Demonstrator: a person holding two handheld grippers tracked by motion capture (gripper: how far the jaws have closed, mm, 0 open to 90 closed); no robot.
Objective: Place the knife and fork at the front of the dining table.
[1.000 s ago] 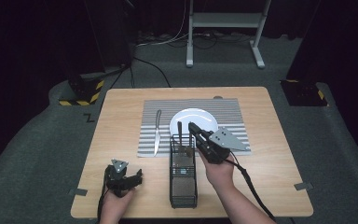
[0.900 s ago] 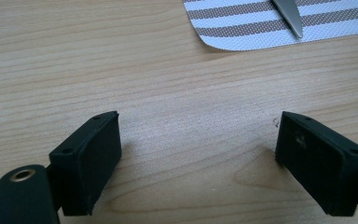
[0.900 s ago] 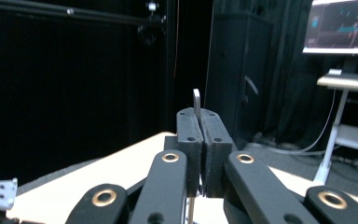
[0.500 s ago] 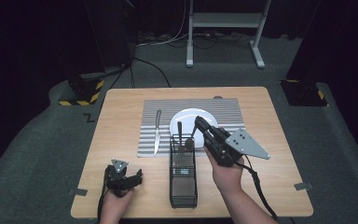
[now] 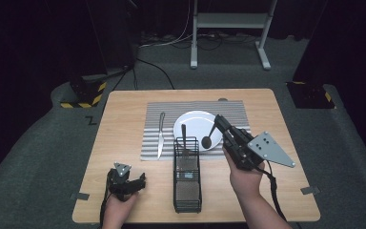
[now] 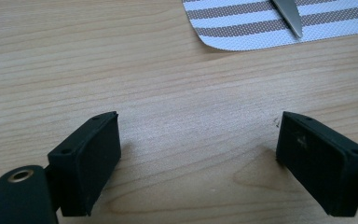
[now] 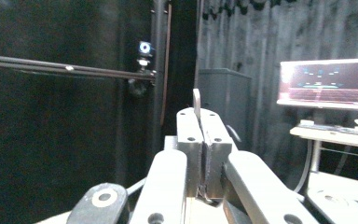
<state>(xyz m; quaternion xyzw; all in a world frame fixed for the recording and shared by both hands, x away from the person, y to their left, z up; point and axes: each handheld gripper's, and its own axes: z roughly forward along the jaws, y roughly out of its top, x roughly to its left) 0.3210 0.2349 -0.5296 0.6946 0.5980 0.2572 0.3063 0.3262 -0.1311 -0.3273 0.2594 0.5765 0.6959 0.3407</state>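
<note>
On the wooden surface point(image 5: 124, 119) a knife point(image 5: 160, 134) is already lying beside the plate point(image 5: 195, 125). I'm holding what looks like a spoon point(image 5: 208, 137) clenched in the right gripper point(image 5: 218, 120) above the plate; it isn't placed yet, one utensil is waiting in the caddy point(image 5: 187, 180), and the left gripper point(image 5: 142, 180) is resting released.

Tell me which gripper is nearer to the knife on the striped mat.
Left. The left gripper rests on the table just below the knife, slightly to its left, jaws open. The right gripper, shut on a spoon, hangs over the white plate, farther to the knife's right.
</note>
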